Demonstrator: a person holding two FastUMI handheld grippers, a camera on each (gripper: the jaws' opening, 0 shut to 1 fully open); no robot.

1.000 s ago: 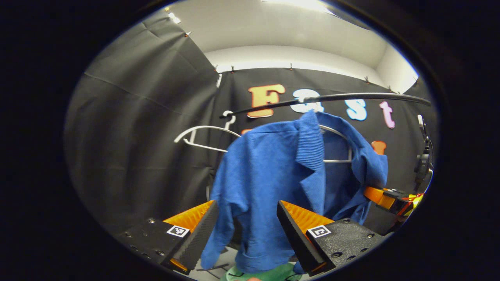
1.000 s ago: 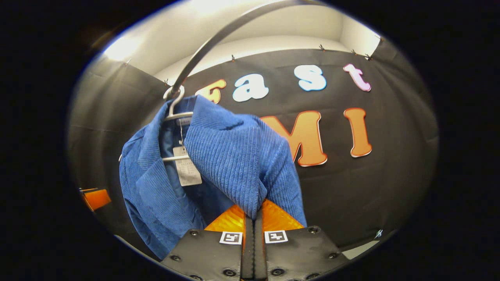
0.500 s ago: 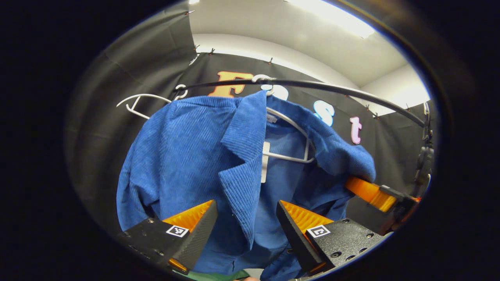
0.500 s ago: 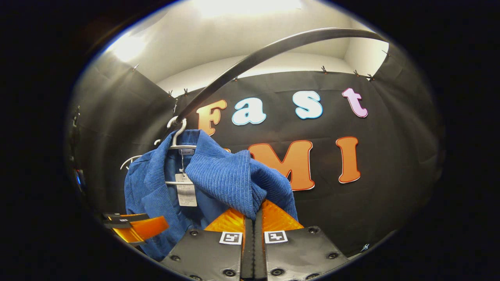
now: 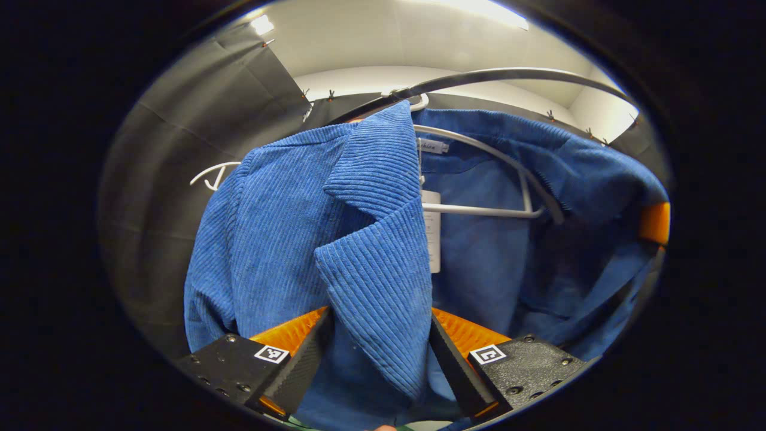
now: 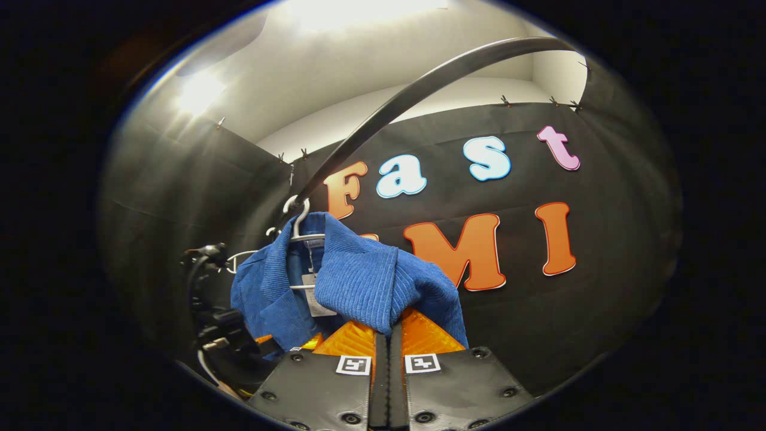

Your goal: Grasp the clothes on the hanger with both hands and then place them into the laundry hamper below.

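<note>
A blue corduroy jacket (image 5: 281, 227) hangs on a white hanger (image 5: 479, 209) hooked over a dark rail (image 5: 508, 75). My left gripper (image 5: 377, 341) is open, and the jacket's front lapel (image 5: 383, 287) hangs down between its fingers. In the right gripper view the same jacket (image 6: 359, 281) appears smaller, under the hanger hook (image 6: 297, 211). My right gripper (image 6: 389, 328) is shut on a bunched fold at the jacket's shoulder. Part of the right gripper (image 5: 655, 222) shows at the far right edge of the left gripper view, behind the cloth.
A second, bare white hanger (image 5: 209, 175) hangs on the rail to the left of the jacket. The rail (image 6: 419, 90) curves overhead in the right gripper view. The left gripper's dark body and cables (image 6: 218, 326) sit low at the left there. Black cloth walls enclose the booth.
My left gripper has moved in close to the jacket, so the lapel now hangs between its open fingers. My right gripper has stayed shut on the shoulder fold and drawn back a little.
</note>
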